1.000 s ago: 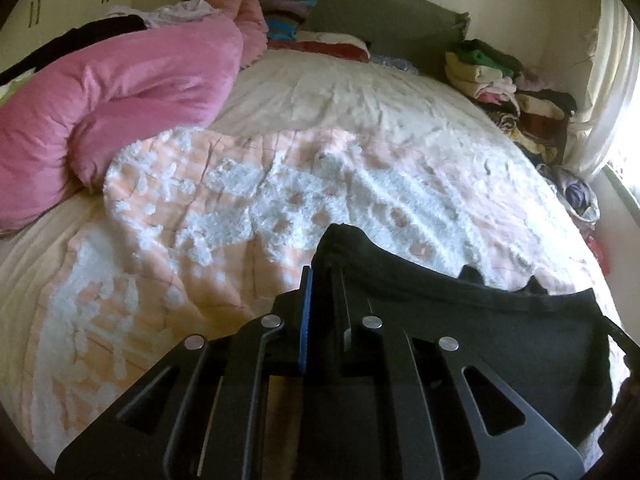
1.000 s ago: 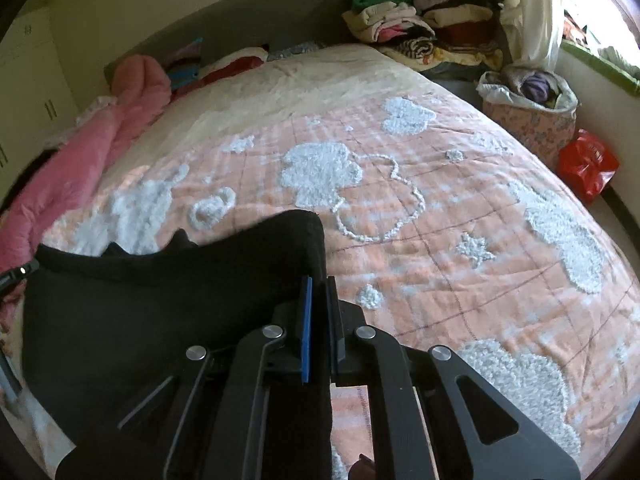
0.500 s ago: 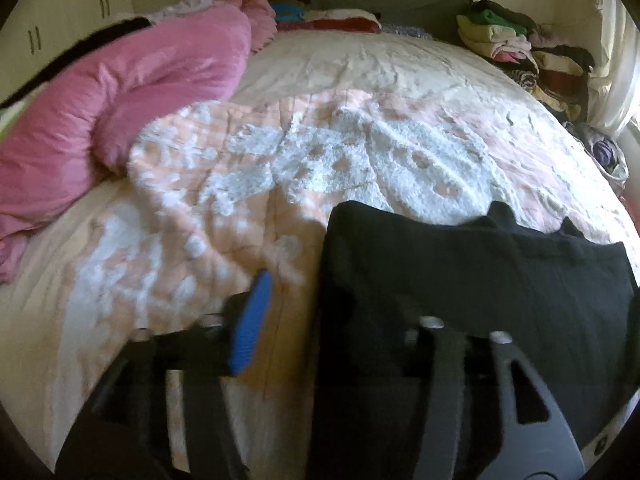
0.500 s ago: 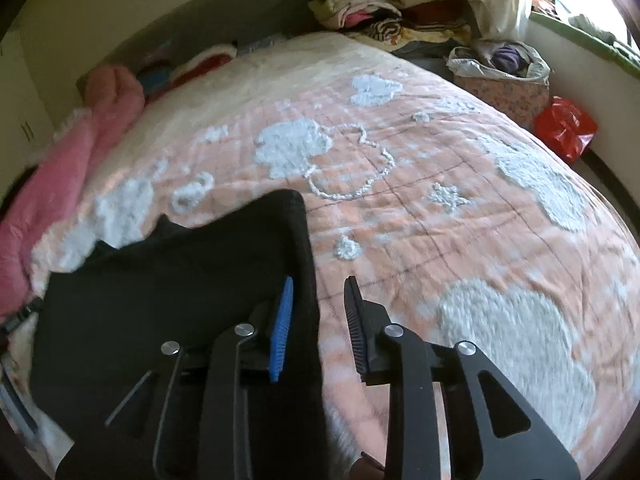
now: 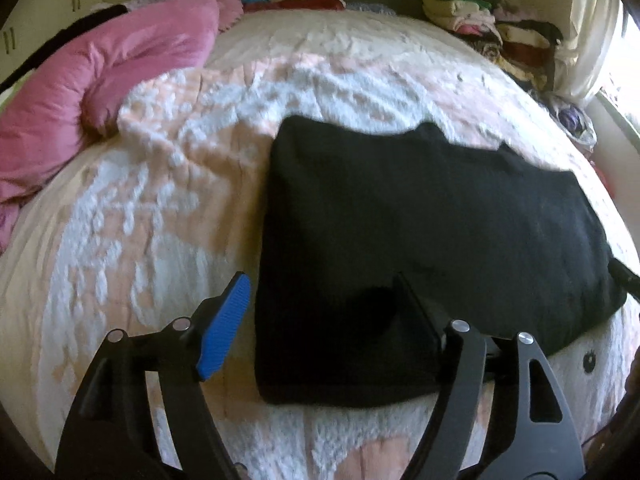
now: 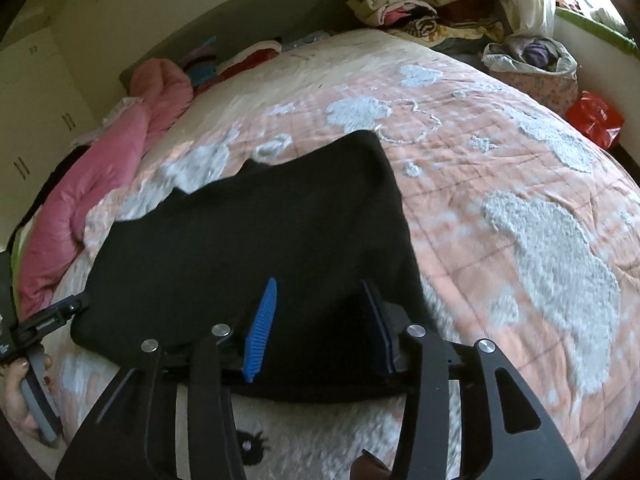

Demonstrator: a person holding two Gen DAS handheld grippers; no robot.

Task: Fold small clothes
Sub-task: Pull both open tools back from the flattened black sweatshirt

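Note:
A black garment (image 5: pixel 432 248) lies flat in a folded rectangle on the pink-and-white bedspread (image 5: pixel 132 216). My left gripper (image 5: pixel 320 308) hovers over its near left corner. Its jaws are opening, the blue pad (image 5: pixel 224 328) is off the cloth's left edge, and nothing is pressed between them. In the right wrist view the same garment (image 6: pixel 260 232) fills the middle. My right gripper (image 6: pixel 320 320) hangs above its near right edge with jaws opening; the cloth lies under them, not gripped. At that view's left edge a hand (image 6: pixel 20 396) holds the left gripper (image 6: pixel 44 324).
A pink duvet (image 5: pixel 100 80) is bunched along the bed's left side. Piled clothes (image 5: pixel 492 36) sit at the far right corner by the headboard. Beside the bed stand a bag of clothes (image 6: pixel 532 60) and a red bag (image 6: pixel 596 120). Wardrobe doors (image 6: pixel 24 128) line the left wall.
Both grippers were shut on the black garment's corners; they have let go, opened and drawn back toward the bed's near edge. The garment now rests flat on the bedspread.

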